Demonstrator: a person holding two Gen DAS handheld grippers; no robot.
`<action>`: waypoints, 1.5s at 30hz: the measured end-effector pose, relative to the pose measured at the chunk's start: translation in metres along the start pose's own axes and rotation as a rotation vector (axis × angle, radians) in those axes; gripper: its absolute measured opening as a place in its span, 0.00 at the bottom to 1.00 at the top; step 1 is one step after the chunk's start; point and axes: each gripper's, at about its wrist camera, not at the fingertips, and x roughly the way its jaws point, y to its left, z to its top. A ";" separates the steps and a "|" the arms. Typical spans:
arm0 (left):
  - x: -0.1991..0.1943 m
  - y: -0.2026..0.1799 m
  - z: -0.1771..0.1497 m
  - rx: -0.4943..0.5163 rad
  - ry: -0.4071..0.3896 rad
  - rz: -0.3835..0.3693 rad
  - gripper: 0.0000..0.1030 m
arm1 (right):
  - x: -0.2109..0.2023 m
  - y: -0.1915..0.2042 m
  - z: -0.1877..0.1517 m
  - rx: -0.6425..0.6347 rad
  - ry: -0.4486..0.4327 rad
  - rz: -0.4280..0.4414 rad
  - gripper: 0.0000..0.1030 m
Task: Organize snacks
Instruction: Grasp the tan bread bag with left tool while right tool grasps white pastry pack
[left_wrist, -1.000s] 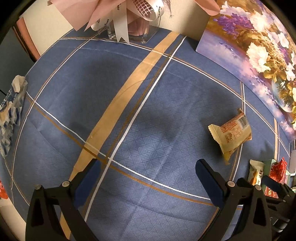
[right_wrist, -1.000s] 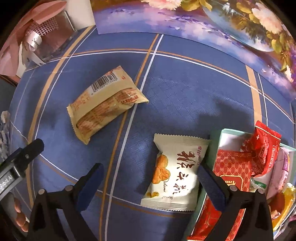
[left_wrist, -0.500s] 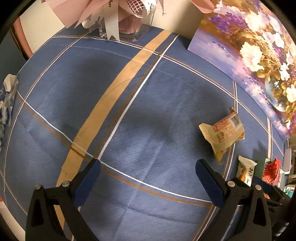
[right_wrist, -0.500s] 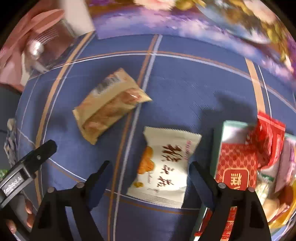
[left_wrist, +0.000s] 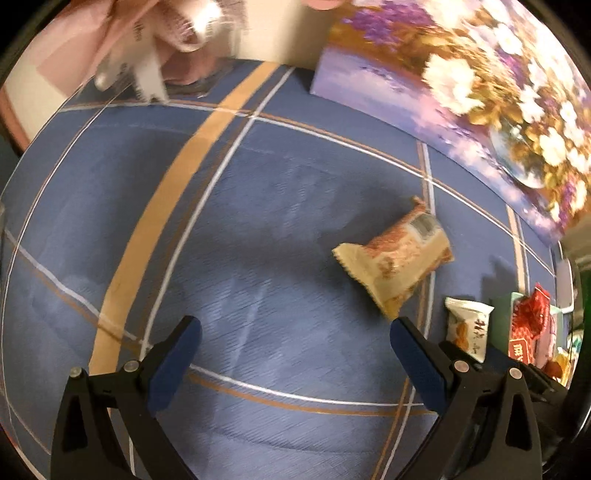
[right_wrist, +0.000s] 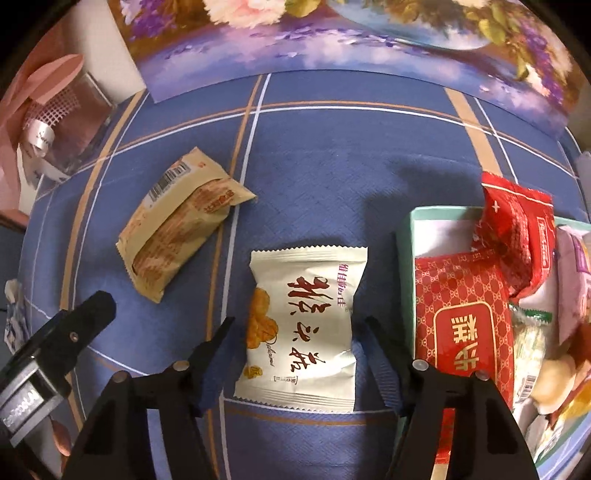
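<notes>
Closing right gripper (right_wrist: 299, 332) jaws, straddling white snack packet (right_wrist: 306, 317), perhaps touching.

Open cloth (left_wrist: 277, 229) left of tan packet (left_wrist: 399, 258); box (right_wrist: 406, 236) crowds right

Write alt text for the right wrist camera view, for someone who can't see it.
The right gripper points down at a white snack packet lying between its closing fingers on a blue plaid tablecloth. A tan snack packet lies to the left; a green box of red-wrapped snacks sits to the right.
</notes>
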 end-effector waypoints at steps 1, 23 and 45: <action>-0.001 -0.003 0.001 0.010 -0.004 -0.009 0.99 | 0.000 -0.001 0.000 0.005 -0.003 -0.001 0.68; 0.031 -0.078 0.039 0.352 -0.024 0.045 0.99 | -0.003 0.002 -0.014 0.007 -0.029 0.008 0.69; 0.058 -0.063 0.042 0.281 0.032 0.026 0.79 | -0.001 0.002 -0.012 -0.002 -0.029 0.016 0.70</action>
